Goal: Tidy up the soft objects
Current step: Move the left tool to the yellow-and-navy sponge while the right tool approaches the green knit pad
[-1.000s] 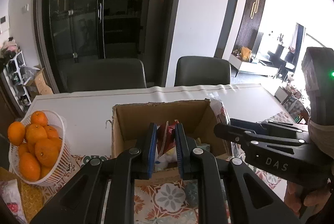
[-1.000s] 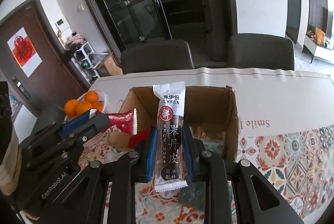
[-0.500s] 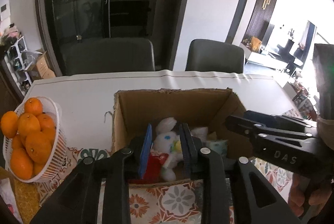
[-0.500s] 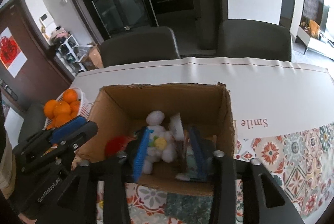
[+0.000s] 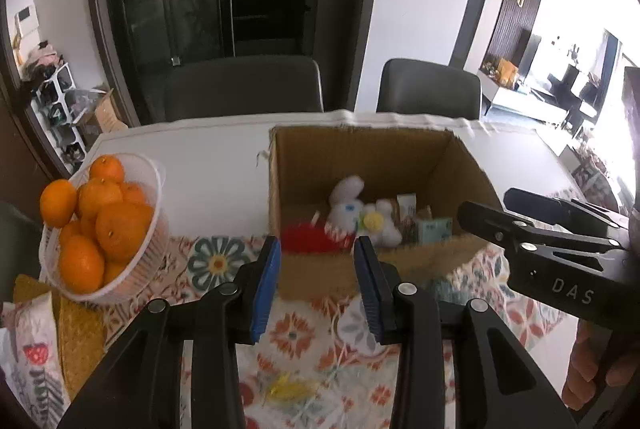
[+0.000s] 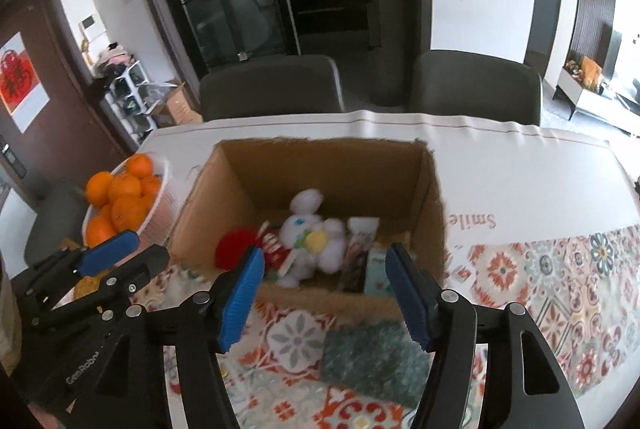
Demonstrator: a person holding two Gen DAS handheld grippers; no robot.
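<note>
An open cardboard box (image 5: pixel 376 153) (image 6: pixel 312 165) stands on the table. Inside lie a white plush toy (image 5: pixel 356 215) (image 6: pixel 312 237), a red fuzzy ball (image 5: pixel 304 239) (image 6: pixel 234 247), a red snack packet (image 6: pixel 274 243), a dark snack bar (image 6: pixel 356 253) and a teal packet (image 5: pixel 434 229) (image 6: pixel 376 269). My left gripper (image 5: pixel 318 285) is open and empty, just in front of the box. My right gripper (image 6: pixel 326 297) is open and empty, also before the box's near wall. Each gripper shows in the other's view: the right gripper (image 5: pixel 520 213), the left gripper (image 6: pixel 120 261).
A white basket of oranges (image 5: pixel 98 225) (image 6: pixel 120 201) stands left of the box. A patterned cloth (image 6: pixel 560 281) covers the near table, with a green sponge-like pad (image 6: pixel 376 361) and a yellow scrap (image 5: pixel 288 387) on it. Two dark chairs (image 5: pixel 244 87) stand behind.
Both grippers held snack packets over the box, opened and dropped them in. Both have since drawn back toward the near side and stand wide open.
</note>
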